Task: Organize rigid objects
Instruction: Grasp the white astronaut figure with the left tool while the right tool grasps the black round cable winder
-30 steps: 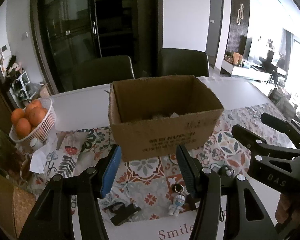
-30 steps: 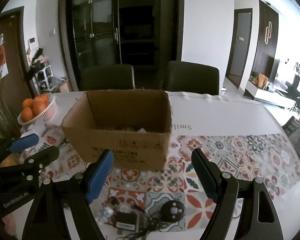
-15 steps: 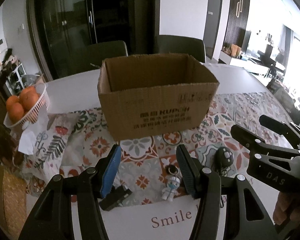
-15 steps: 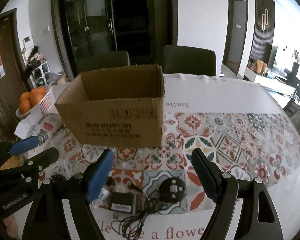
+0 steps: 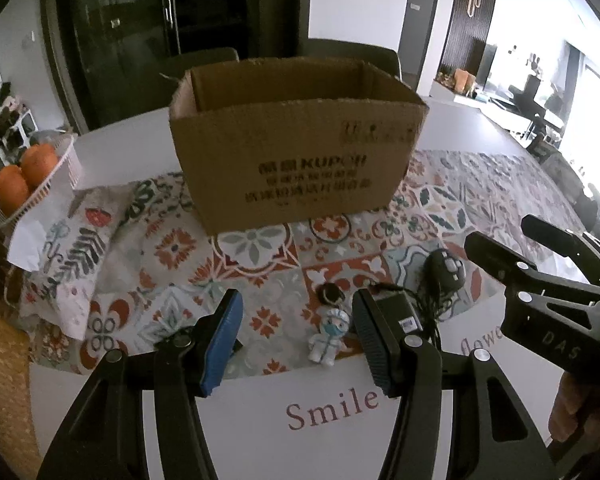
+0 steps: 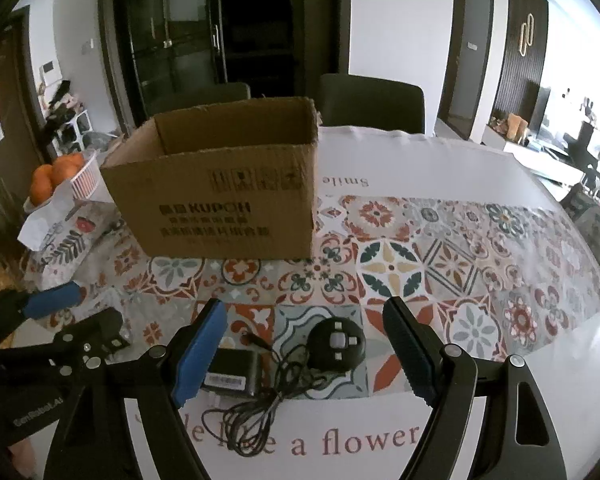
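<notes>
An open cardboard box [image 5: 296, 152] stands on the patterned tablecloth, also in the right wrist view [image 6: 220, 200]. In front of it lie a small white figurine keychain [image 5: 328, 338], a black power adapter [image 6: 232, 372] with a tangled cord [image 6: 256, 412], and a round black device [image 6: 338, 344]. The adapter [image 5: 396, 312] and round device [image 5: 446, 270] also show in the left wrist view. My left gripper [image 5: 296, 340] is open and empty, hovering near the figurine. My right gripper [image 6: 304, 348] is open and empty, above the adapter and round device.
A white basket of oranges [image 5: 32, 176] sits at the far left, with a patterned cloth [image 5: 80, 248] beside it. Dark chairs [image 6: 372, 100] stand behind the table. A small black object [image 5: 236, 346] lies partly hidden behind my left finger.
Both grippers have pulled back and lowered away from the box, which now looks farther off. The small objects on the cloth have come into fuller view. Both stay open.
</notes>
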A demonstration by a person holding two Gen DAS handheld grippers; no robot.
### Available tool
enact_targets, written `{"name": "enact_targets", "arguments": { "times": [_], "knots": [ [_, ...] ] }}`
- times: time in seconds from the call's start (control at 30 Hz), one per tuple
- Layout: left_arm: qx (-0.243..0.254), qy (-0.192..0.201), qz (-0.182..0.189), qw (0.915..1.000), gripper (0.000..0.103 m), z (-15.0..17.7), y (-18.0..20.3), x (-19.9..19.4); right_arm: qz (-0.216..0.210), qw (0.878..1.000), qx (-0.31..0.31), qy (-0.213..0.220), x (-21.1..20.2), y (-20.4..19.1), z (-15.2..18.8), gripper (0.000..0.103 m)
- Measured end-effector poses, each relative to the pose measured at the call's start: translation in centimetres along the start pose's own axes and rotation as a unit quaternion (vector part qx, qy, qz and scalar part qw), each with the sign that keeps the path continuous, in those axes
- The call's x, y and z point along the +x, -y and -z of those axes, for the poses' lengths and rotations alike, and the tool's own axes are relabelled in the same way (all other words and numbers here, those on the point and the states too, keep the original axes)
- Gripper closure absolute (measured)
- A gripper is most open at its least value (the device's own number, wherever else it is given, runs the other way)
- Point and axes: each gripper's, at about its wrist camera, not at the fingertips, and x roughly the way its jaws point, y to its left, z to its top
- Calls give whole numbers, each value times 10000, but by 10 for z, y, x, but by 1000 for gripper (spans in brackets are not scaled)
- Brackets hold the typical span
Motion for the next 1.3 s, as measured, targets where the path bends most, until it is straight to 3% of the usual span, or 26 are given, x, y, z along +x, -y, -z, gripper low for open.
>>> {"name": "enact_targets", "arguments": {
  "times": [0.8,1.03,1.3],
  "knots": [
    [276,-719,56,9970,47,28,11,49,416,9973,608,12,21,20,46,22],
    [496,-786,-89,9956,47,32,22,60,252,9963,818,-97,32,29,57,22],
    [460,-895,191,9947,47,38,21,75,367,9954,882,-95,40,34,59,22]
  ]
}}
